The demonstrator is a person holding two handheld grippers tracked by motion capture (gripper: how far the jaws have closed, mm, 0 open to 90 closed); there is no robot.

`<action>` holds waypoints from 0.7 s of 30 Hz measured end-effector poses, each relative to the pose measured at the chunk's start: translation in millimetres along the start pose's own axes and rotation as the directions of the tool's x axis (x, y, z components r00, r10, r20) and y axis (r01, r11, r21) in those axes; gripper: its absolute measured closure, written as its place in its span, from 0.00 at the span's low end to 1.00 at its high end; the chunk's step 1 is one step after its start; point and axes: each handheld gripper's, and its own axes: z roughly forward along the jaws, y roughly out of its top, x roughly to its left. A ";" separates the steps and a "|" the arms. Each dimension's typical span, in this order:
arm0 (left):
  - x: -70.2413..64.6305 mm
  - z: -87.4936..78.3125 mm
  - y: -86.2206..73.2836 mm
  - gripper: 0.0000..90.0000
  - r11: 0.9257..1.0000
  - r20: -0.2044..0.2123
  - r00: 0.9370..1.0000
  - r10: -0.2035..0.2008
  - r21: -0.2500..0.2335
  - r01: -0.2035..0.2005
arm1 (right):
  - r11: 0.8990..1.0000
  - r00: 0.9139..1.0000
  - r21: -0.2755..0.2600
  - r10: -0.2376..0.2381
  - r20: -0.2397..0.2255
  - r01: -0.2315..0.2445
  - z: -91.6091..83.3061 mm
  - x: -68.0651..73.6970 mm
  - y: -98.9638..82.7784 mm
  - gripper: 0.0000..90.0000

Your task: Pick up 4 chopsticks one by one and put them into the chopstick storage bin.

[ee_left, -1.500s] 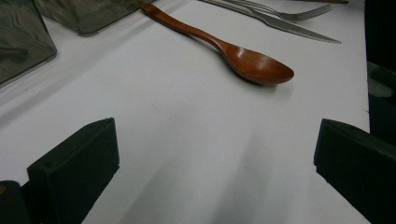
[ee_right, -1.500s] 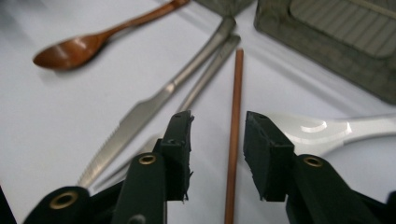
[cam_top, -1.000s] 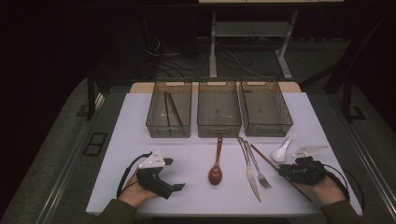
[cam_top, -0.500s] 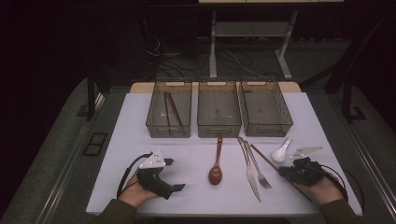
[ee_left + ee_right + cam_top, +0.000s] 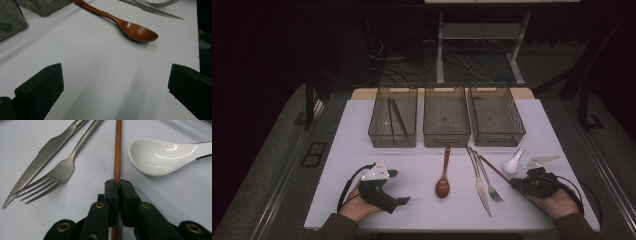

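Note:
My right gripper [image 5: 117, 183] is shut on the near end of a single brown chopstick [image 5: 117, 150] that lies flat on the white table; its jaws have just been closing with the chopstick between them. In the high view the right gripper [image 5: 516, 184] rests at the table's front right, and the chopstick [image 5: 492, 167] runs up and left from it. My left gripper [image 5: 398, 187] lies at the front left, open. Between its wide-apart jaws, the left gripper [image 5: 115, 80] has nothing but bare table.
A wooden spoon [image 5: 443, 185], a knife [image 5: 479, 182], a fork [image 5: 489, 185] and a white ceramic spoon [image 5: 513, 162] lie across the middle. Three clear bins stand behind: left bin [image 5: 373, 125] with chopsticks [image 5: 397, 117], middle bin [image 5: 446, 140], right bin [image 5: 501, 139].
Both hands keep their places. The right gripper's jaws look a little closer together around the chopstick's end.

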 end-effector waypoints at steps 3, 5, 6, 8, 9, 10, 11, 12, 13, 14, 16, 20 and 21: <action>-0.4 0.3 0.0 0.00 1.000 0.001 1.000 -0.001 -0.003 0.001 | 1.000 1.000 -0.002 -0.007 -0.002 0.007 -2.0 -1.5 -1.3 0.95; -0.3 0.1 -0.1 0.00 1.000 0.001 1.000 -0.002 -0.004 0.002 | 1.000 1.000 -0.011 -0.007 -0.015 0.007 -4.7 -2.1 -2.5 0.95; -0.2 -0.1 -0.1 0.00 1.000 0.001 1.000 -0.001 -0.003 0.001 | 1.000 1.000 -0.018 -0.011 -0.018 0.010 -6.2 -2.9 -2.7 0.95; -0.6 -0.4 0.0 0.00 1.000 0.002 1.000 -0.001 -0.004 0.001 | 0.999 1.000 -0.029 -0.016 -0.022 0.015 -8.4 -3.5 -2.5 0.95; -0.5 -0.5 0.1 0.00 1.000 0.002 1.000 0.001 -0.003 -0.001 | 0.999 1.000 -0.032 -0.014 -0.028 0.013 -9.2 -3.5 -2.2 0.95; -0.5 -0.2 0.0 0.00 1.000 0.002 1.000 0.000 -0.004 0.000 | 0.999 1.000 -0.033 -0.016 -0.024 0.015 -9.7 -3.3 -2.0 0.95; -0.5 -0.1 0.0 0.00 1.000 0.002 1.000 0.001 -0.005 0.000 | 0.999 1.000 -0.036 -0.013 -0.027 0.012 -10.2 -3.3 -2.0 0.95; -0.7 0.0 0.0 0.00 1.000 0.003 1.000 -0.002 -0.006 0.002 | 0.999 0.999 -0.037 -0.007 -0.032 0.006 -11.0 -3.2 -2.0 0.95; -0.6 0.1 0.1 0.00 1.000 0.002 1.000 -0.001 -0.006 0.001 | 0.999 0.999 -0.039 -0.009 -0.035 0.008 -11.8 -3.9 -2.1 0.95; -0.6 0.3 0.0 0.00 1.000 0.002 1.000 -0.002 -0.006 0.002 | 0.999 0.999 -0.045 -0.011 -0.044 0.009 -12.7 -4.3 -2.3 0.95; -0.6 0.4 0.0 0.00 1.000 0.002 1.000 -0.002 -0.005 0.002 | 0.998 0.998 -0.057 -0.017 -0.060 0.014 -15.0 -4.1 -2.3 0.95; -0.8 0.2 0.1 0.00 1.000 0.001 1.000 -0.001 -0.005 0.001 | 0.997 0.997 -0.072 -0.018 -0.072 0.013 -17.8 -1.4 -1.5 0.95; -0.8 0.2 0.0 0.00 1.000 0.001 1.000 -0.002 -0.005 0.002 | 0.997 0.997 -0.077 -0.024 -0.073 0.018 -18.3 -1.0 -1.3 0.95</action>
